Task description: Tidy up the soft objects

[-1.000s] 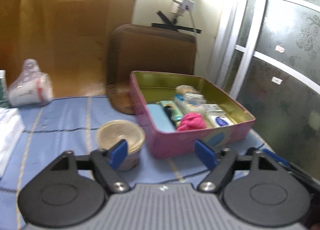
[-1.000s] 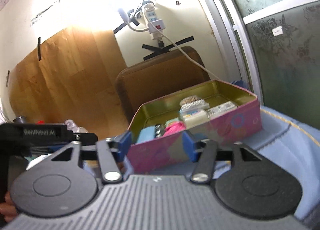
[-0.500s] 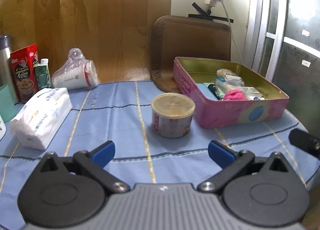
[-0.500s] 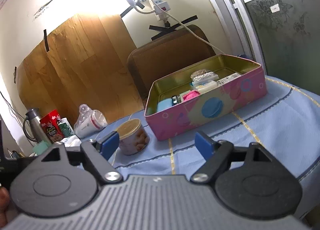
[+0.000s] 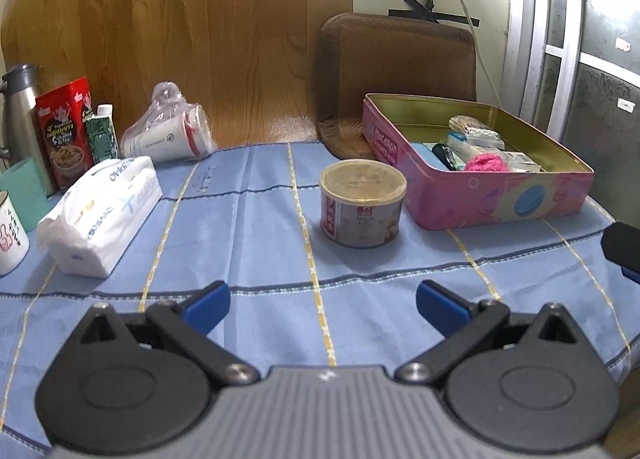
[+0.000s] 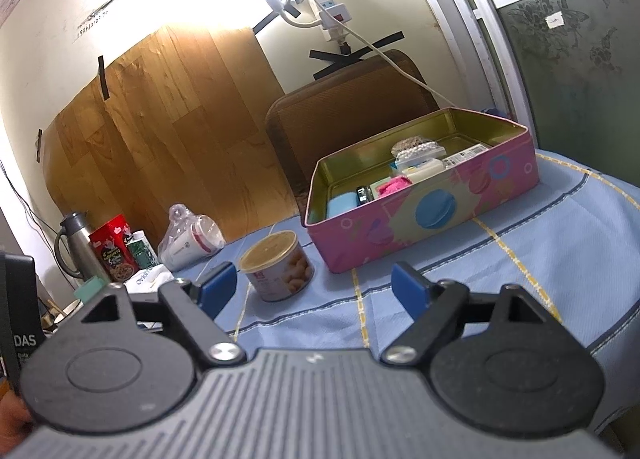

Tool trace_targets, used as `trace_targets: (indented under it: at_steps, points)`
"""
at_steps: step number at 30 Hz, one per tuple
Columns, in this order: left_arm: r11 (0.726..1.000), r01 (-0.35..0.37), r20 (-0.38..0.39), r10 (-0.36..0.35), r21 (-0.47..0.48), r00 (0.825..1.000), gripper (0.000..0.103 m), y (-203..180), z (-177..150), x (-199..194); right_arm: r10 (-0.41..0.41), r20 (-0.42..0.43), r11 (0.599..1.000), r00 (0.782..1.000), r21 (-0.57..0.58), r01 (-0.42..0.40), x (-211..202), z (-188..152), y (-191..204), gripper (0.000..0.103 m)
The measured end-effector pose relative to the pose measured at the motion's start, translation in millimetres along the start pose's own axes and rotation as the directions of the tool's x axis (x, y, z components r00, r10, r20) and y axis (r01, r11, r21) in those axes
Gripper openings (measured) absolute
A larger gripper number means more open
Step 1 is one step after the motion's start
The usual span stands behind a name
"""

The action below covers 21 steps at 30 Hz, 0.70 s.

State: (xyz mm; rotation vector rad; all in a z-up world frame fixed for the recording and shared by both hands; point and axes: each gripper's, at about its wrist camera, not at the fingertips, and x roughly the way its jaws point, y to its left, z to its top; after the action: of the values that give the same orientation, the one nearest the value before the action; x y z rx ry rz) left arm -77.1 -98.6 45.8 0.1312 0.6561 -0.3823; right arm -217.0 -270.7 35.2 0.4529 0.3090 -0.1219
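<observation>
Lying in the pink tin (image 5: 500,199) among small packets, the pink fuzzy bundle (image 5: 485,162) looks light and squashy to us (yarn or cloth, we cannot tell), so we would pinch it gently across its middle. Beside the tin stands a lidded can (image 5: 362,203) on the blue tablecloth (image 5: 240,227). Our left gripper (image 5: 322,305) and right gripper (image 6: 312,285) both gape empty, well short of it.

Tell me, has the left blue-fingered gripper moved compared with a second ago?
Yes. The left gripper has backed away from the pink tin box, which now looks smaller and farther, with the round can fully visible.
</observation>
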Motion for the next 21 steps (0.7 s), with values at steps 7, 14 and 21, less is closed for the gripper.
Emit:
trace_targets:
  at_steps: [7, 14, 21]
  points:
    - [0.999, -0.038, -0.012, 0.038, -0.001, 0.999, 0.103, -3.4, -0.6, -1.4, -0.005, 0.0, 1.0, 1.0, 0.002, 0.005, 0.9, 0.6, -0.6, 0.087]
    - [0.999, -0.02, -0.035, 0.022, 0.041, 0.999, 0.103, -8.5, -1.5, -4.0, -0.024, 0.015, 1.0, 1.0, 0.018, 0.023, -0.8, -0.5, -0.6, 0.087]
    - [0.996, -0.037, -0.025, 0.039, 0.087, 0.999, 0.103, -15.9, -2.0, -10.1, -0.034, 0.015, 0.999, 0.999, 0.035, 0.033, 0.2, -1.2, -4.5, 0.087]
